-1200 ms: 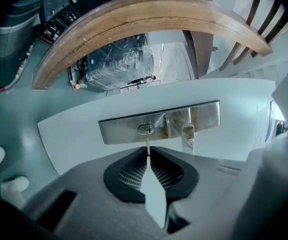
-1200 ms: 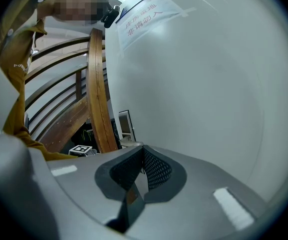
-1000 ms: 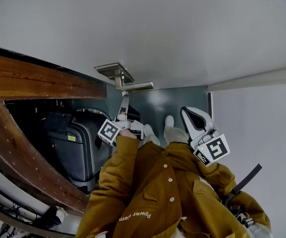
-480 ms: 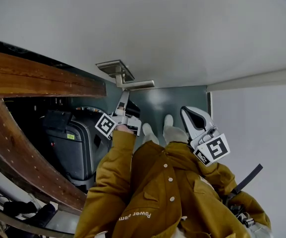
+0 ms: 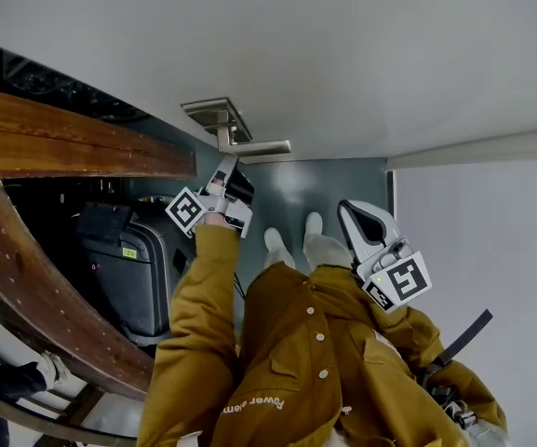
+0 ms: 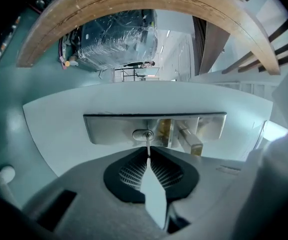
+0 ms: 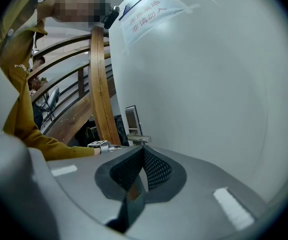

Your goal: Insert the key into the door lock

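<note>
The silver lock plate (image 6: 114, 129) sits on the white door (image 5: 342, 54), with the lever handle (image 6: 189, 140) to the right of the keyhole (image 6: 144, 134). My left gripper (image 6: 147, 160) is shut on a thin metal key (image 6: 147, 150) whose tip sits at the keyhole; its depth cannot be told. In the head view the left gripper (image 5: 226, 173) is just under the lock plate (image 5: 214, 116) and handle (image 5: 254, 147). My right gripper (image 5: 361, 223) hangs back by the person's chest, jaws together with nothing between them, also seen as the right gripper (image 7: 143, 153) facing the door (image 7: 208, 84).
A curved wooden railing (image 5: 73, 147) runs along the left. A black plastic-wrapped case (image 5: 128, 268) stands below it on the dark floor (image 5: 287, 194). The person's white shoes (image 5: 322, 246) are near the door. A paper notice (image 7: 151, 11) is taped on the door.
In the head view my left gripper has shifted up and left, closer to the lock plate. The right gripper has stayed where it was.
</note>
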`<move>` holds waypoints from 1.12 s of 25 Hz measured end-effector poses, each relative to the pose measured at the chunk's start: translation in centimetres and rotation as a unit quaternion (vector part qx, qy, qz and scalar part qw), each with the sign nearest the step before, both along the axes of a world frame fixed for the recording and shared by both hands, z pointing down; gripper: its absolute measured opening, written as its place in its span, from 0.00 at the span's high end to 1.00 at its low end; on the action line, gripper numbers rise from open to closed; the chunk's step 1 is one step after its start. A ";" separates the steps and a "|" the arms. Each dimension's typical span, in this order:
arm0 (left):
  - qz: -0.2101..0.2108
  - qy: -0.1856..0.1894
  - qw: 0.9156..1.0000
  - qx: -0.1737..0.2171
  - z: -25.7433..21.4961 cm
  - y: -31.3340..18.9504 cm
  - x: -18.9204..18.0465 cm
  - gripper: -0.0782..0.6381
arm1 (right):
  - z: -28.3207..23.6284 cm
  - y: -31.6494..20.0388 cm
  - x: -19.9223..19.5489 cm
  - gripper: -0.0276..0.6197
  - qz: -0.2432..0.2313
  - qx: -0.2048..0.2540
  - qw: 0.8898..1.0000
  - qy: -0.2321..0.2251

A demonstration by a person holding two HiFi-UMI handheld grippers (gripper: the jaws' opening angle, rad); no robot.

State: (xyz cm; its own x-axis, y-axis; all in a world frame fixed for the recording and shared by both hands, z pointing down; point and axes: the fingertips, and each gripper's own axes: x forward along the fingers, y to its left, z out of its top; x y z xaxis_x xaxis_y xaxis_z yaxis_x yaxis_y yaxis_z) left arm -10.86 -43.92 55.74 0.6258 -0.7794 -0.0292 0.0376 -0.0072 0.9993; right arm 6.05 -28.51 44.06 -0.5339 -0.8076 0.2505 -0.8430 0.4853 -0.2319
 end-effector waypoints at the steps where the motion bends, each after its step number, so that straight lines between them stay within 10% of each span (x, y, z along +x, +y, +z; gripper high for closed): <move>1: -0.001 0.008 1.000 0.002 0.0 -0.2 0.1 0.85 | 0.1 0.2 -0.1 0.95 0.001 0.000 1.000 0.000; 11: 0.004 -0.029 0.999 0.028 -0.3 -0.1 -0.3 0.72 | 0.1 1.4 -1.0 0.95 0.005 0.004 1.000 0.002; 21: 0.015 -0.080 0.995 0.050 -5.0 5.6 0.3 0.81 | -1.1 1.5 -1.4 0.95 -0.017 0.024 1.000 -0.007; 28: 0.056 -0.251 0.954 0.154 -10.3 9.3 2.1 0.89 | -2.4 0.8 -2.3 0.95 -0.049 0.041 0.998 -0.014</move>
State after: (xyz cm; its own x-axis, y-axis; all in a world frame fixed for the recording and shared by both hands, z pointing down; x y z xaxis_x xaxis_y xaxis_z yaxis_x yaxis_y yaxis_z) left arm -8.72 -34.65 45.41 0.6999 -0.7099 0.0793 -0.4276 -0.3274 0.8426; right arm 3.80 -27.66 41.64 -0.6175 -0.7682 0.1689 -0.7840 0.5838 -0.2111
